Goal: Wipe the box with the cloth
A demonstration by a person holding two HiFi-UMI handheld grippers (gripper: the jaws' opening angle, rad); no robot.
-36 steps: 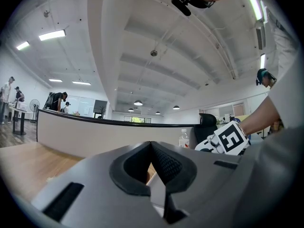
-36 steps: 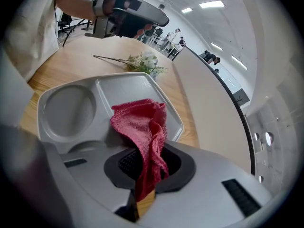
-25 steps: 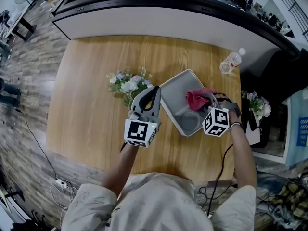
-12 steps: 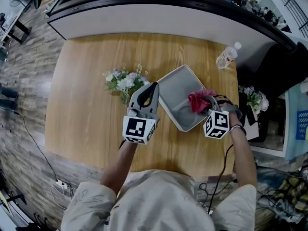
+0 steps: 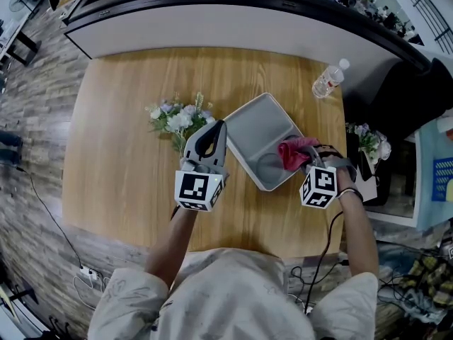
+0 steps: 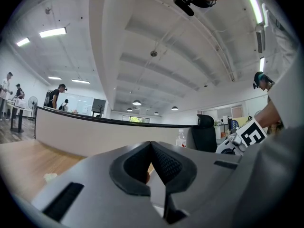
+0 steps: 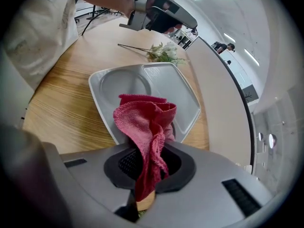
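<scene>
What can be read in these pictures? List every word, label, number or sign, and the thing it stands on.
No text can be read in any view.
Water bottle label: too small and blurred to read.
Left marker cube and right marker cube: black-and-white square patterns only, no letters or numbers.

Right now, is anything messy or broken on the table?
Nothing looks broken or spilled. The only odd bit is the bunch of flowers, lying flat on the table with no vase, left of the box. The red cloth is bunched in the right gripper.
</scene>
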